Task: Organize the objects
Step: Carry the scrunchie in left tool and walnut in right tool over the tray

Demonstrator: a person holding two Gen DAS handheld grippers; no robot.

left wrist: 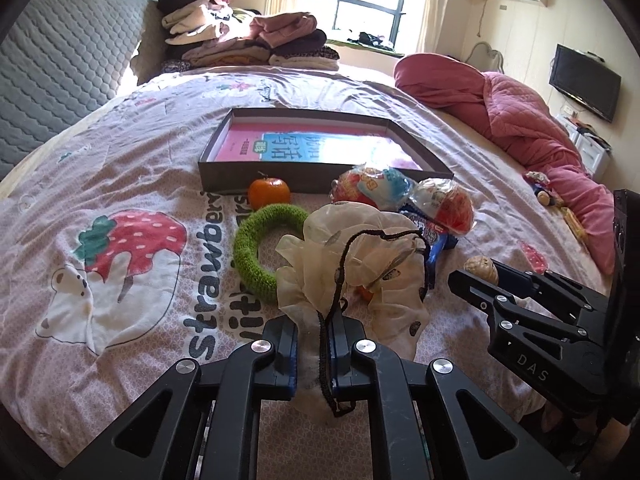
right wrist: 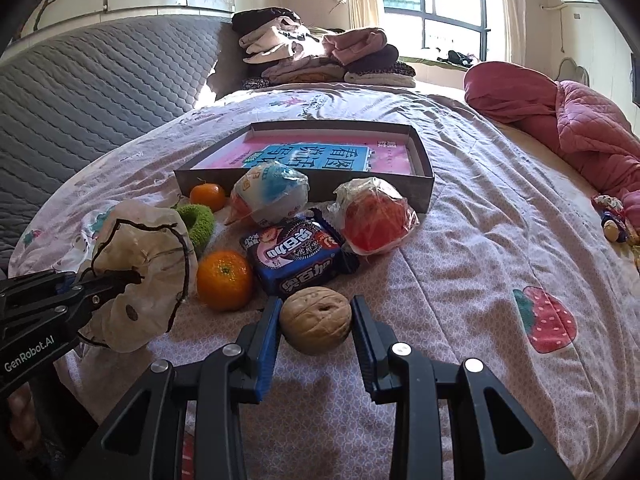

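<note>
My left gripper [left wrist: 313,356] is shut on a cream fabric scrunchie [left wrist: 352,264] with a thin black cord, lifted a little off the bed; the same scrunchie [right wrist: 140,268] shows at the left of the right wrist view. My right gripper [right wrist: 316,320] is shut on a walnut [right wrist: 316,318], which rests on the bedspread; the walnut [left wrist: 482,269] also peeks past that gripper's fingers in the left wrist view. A shallow grey box [left wrist: 320,182] [right wrist: 424,188] with a pink and blue book in it lies further back.
Loose on the bedspread lie a green knitted ring [left wrist: 260,248], two tangerines [right wrist: 225,280] [right wrist: 208,197], a blue biscuit packet [right wrist: 296,256] and two wrapped snacks [right wrist: 272,196] [right wrist: 374,220]. A pink quilt [left wrist: 520,120] lies at right, folded clothes [left wrist: 248,36] at the back.
</note>
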